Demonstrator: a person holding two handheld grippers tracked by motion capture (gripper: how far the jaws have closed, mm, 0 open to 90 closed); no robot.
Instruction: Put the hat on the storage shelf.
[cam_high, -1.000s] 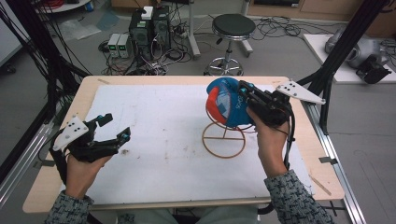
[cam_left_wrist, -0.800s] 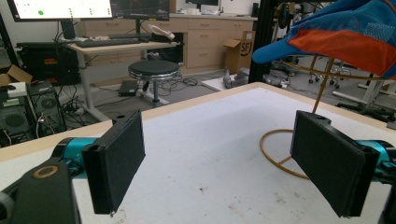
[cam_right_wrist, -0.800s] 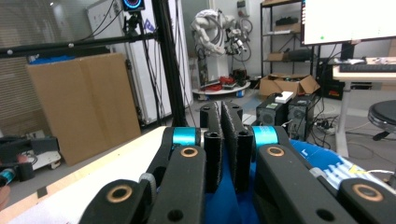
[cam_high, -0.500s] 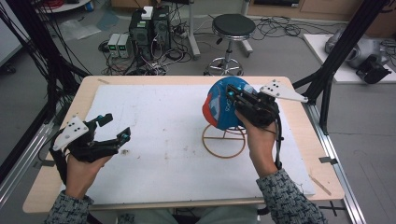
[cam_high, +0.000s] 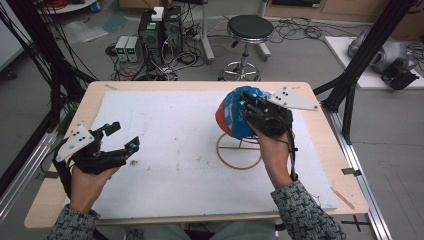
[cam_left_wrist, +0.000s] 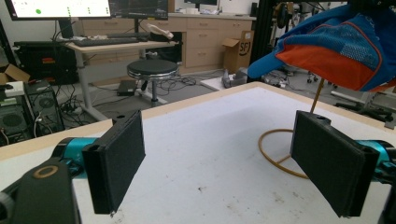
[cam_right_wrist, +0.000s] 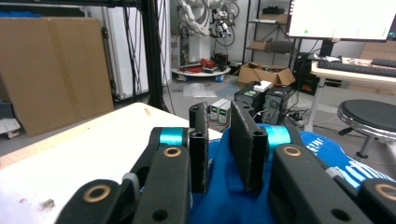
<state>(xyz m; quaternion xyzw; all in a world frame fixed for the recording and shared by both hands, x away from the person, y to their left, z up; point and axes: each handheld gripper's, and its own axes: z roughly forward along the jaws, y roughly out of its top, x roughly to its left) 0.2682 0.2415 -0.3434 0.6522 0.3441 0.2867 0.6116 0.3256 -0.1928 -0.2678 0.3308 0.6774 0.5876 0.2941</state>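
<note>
Blue cap (cam_high: 232, 116), one, pinched by right hand-held gripper (cam_high: 248, 106).

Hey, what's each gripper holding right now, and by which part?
The right gripper pinches a fold of blue fabric on top of the cap, which sits on the wire stand. The left gripper is open, holding nothing.

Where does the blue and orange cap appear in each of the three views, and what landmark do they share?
High view: cap right of centre, atop the wire stand.
Left gripper view: cap upper right, above the stand.
Right gripper view: cap bottom centre, pinched in the right gripper.
Shared landmark: the black round stool.
</note>
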